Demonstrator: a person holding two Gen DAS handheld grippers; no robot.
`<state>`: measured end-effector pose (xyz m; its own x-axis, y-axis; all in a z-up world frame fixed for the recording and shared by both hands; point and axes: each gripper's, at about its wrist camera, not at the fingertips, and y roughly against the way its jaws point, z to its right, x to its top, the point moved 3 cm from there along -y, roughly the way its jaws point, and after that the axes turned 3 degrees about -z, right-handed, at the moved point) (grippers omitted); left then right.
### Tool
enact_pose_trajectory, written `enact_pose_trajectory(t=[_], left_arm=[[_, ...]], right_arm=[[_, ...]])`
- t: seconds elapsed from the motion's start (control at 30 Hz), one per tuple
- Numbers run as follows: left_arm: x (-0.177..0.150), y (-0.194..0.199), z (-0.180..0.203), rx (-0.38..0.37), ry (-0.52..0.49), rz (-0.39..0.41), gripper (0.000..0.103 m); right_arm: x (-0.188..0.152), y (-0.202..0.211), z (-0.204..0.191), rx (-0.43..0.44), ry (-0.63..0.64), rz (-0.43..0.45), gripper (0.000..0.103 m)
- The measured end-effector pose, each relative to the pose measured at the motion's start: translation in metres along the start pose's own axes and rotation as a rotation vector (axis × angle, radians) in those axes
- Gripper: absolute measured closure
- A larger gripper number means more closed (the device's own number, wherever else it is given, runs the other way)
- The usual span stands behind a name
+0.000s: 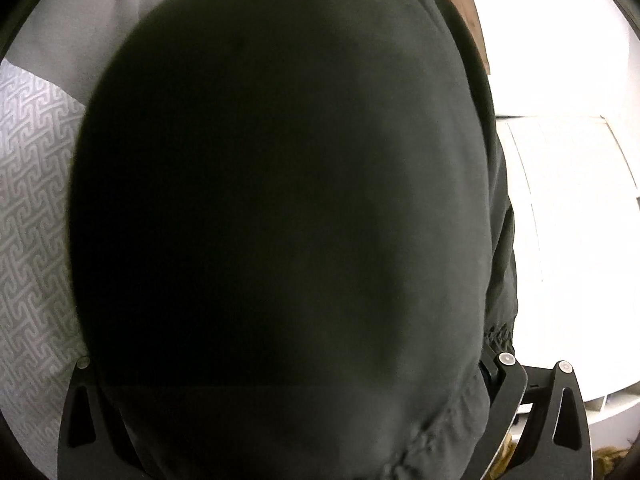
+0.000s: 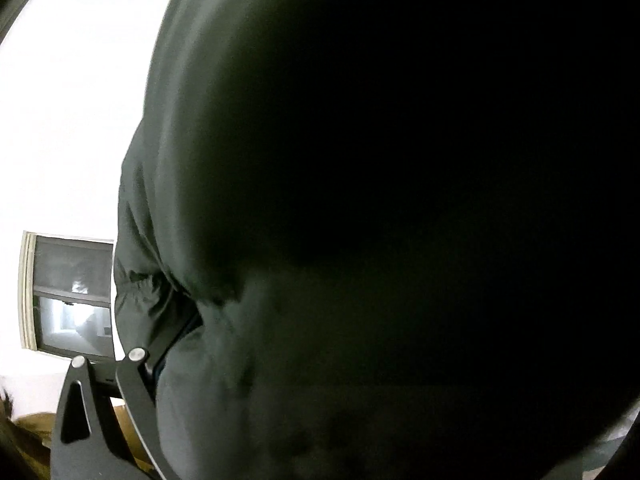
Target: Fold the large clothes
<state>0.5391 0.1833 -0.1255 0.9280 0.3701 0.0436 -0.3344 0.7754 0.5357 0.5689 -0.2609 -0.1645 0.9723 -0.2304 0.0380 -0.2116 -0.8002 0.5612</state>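
One dark green-black fabric garment (image 1: 280, 200) drapes across both claws. One grey bedcover with a woven key pattern (image 1: 36, 220) lies left of the left claw (image 1: 288, 364). One window (image 2: 72, 296) shows left of the right claw (image 2: 360, 360).

A dark garment (image 1: 280, 200) with a gathered elastic hem at the lower right fills the frame's centre, draped close against the lens.
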Motion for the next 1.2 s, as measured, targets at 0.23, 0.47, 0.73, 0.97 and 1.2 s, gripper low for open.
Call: enact_pose_trajectory(t=[0.23, 0.47, 0.73, 0.97, 1.2], left_arm=[[-0.006, 0.007, 0.036, -0.049, -0.054, 0.053, 0.073], [-0.006, 0.028, 0.089, -0.102, -0.147, 0.078, 0.078], [0.006, 0.086, 0.146, -0.156, -0.259, 0.161, 0.08], [0.013, 0.146, 0.156, -0.109, -0.317, 0.239, 0.08], [0.019, 0.146, 0.102, -0.018, -0.285, 0.241, 0.079]], right_arm=[[0.006, -0.011, -0.029, 0.036, 0.0, 0.04, 0.032], [0.012, -0.002, -0.102, -0.032, 0.175, 0.083, 0.075], [0.015, 0.007, -0.204, 0.021, 0.343, 0.136, 0.077], [0.001, -0.008, -0.258, 0.092, 0.403, 0.147, 0.077], [-0.012, -0.077, -0.232, 0.082, 0.355, 0.121, 0.077]])
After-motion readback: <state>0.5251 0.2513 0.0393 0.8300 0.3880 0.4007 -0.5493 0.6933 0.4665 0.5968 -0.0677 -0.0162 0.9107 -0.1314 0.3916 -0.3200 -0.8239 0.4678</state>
